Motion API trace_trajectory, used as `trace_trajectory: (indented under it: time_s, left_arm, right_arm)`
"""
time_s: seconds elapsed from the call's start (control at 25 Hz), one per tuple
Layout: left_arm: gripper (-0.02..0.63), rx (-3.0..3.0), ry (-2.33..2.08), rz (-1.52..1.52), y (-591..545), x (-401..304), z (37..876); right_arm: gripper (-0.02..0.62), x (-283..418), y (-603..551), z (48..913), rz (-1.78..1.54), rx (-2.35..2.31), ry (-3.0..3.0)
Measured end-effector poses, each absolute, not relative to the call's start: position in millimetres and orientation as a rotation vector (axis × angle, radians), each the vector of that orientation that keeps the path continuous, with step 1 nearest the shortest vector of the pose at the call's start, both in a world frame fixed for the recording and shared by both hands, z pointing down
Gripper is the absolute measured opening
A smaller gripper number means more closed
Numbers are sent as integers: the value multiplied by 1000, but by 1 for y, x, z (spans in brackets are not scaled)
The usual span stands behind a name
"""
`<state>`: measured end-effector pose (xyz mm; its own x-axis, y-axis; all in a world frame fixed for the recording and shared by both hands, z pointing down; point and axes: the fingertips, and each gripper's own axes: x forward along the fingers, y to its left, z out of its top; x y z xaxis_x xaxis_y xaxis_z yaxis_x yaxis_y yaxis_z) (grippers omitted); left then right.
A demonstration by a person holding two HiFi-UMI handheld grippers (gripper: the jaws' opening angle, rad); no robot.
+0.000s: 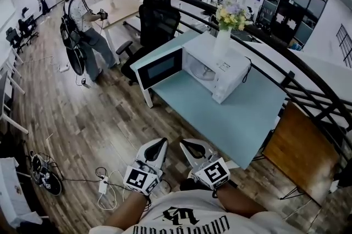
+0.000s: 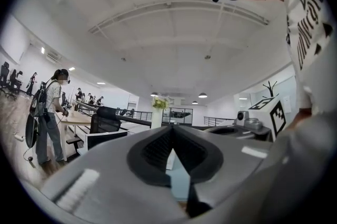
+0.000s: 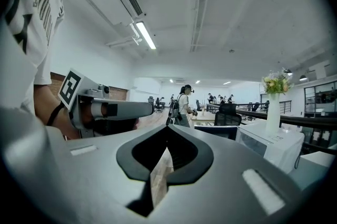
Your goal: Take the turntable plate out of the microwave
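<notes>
A white microwave (image 1: pixel 217 70) stands on a pale blue table (image 1: pixel 242 117), its door (image 1: pixel 160 67) swung open to the left. The cavity (image 1: pixel 199 65) faces me; I cannot make out the turntable plate inside it. Both grippers are low in the head view, short of the table's near edge and pointing at it. My left gripper (image 1: pixel 160 142) (image 2: pixel 172 128) is shut with nothing in it. Beside it, the right gripper (image 1: pixel 186 145) (image 3: pixel 167 128) is also shut and empty. In the right gripper view the microwave (image 3: pixel 271 146) lies ahead to the right.
A white vase of flowers (image 1: pixel 223 43) stands on top of the microwave. Behind the table are a black office chair (image 1: pixel 157 21) and a dark railing (image 1: pixel 297 70). A wooden board (image 1: pixel 300 150) leans at the table's right. A person (image 1: pixel 82 23) stands far left; cables (image 1: pixel 104 186) lie on the floor.
</notes>
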<state>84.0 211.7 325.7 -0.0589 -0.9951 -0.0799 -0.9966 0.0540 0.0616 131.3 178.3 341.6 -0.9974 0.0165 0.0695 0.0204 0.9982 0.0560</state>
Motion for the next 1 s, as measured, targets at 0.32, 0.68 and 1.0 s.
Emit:
trace_trajectory:
  time_s: [0.32,0.68,1.0]
  left_arm:
    - [49,-2176,2237,161,115,61,328]
    - [49,-2208,2222,181,35,48,328]
    - [49,-2270,2161,212,-15,8,324]
  right_arm:
    - [3,108,83,345,-78,-9,-3062]
    - [3,99,5,341,-60,34,-3052]
    - [3,65,-33,346,-49,100,-3049]
